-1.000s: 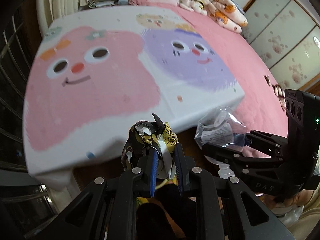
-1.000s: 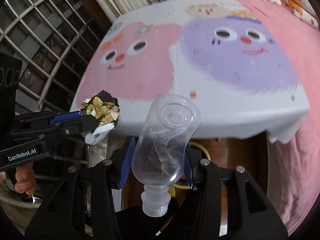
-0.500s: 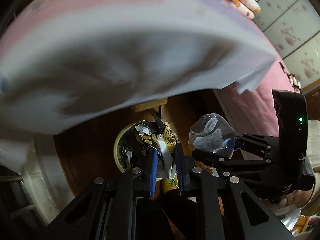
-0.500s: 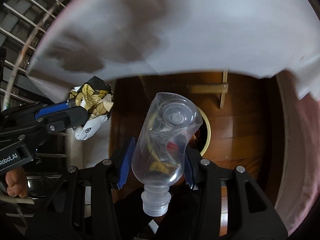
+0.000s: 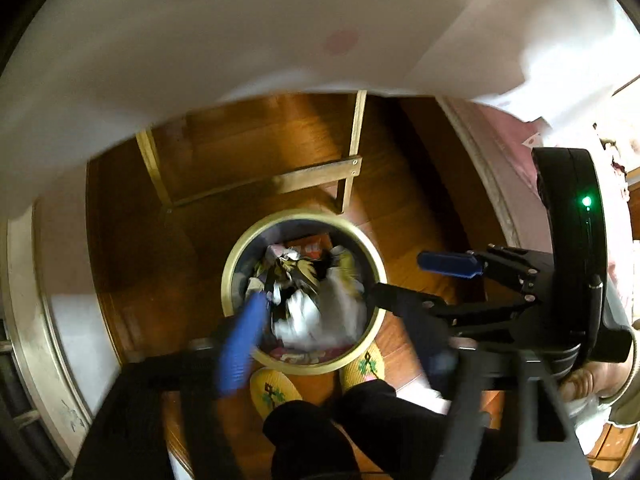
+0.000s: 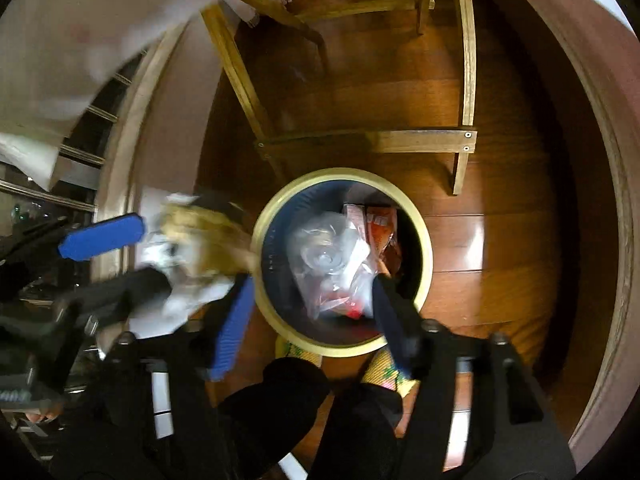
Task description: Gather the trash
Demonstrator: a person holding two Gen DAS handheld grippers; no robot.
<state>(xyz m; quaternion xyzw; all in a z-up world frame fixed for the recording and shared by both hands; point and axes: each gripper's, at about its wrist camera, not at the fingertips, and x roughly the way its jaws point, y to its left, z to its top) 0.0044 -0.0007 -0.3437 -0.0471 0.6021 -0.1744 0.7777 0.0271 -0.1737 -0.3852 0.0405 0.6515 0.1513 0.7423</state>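
Observation:
A round trash bin with a pale yellow rim (image 5: 362,240) (image 6: 424,232) stands on the wooden floor below both grippers. My left gripper (image 5: 340,320) is open; the crumpled gold, black and white wrapper (image 5: 308,296) is loose and blurred over the bin mouth. In the right wrist view the wrapper (image 6: 196,248) is falling beside the left gripper's blue pad (image 6: 104,236). My right gripper (image 6: 312,304) is open above the bin, and the clear plastic bottle (image 6: 328,256) lies inside on other trash. The right gripper also shows in the left wrist view (image 5: 412,280), empty.
A wooden frame with legs (image 6: 464,136) stands on the floor just beyond the bin. The white bedsheet (image 5: 240,32) hangs over the top of the view. The person's yellow slippers (image 5: 272,392) and dark legs are right at the bin's near side.
Both grippers swung down from the bed to above the bin and opened. The bottle dropped into the bin and the wrapper left the left gripper.

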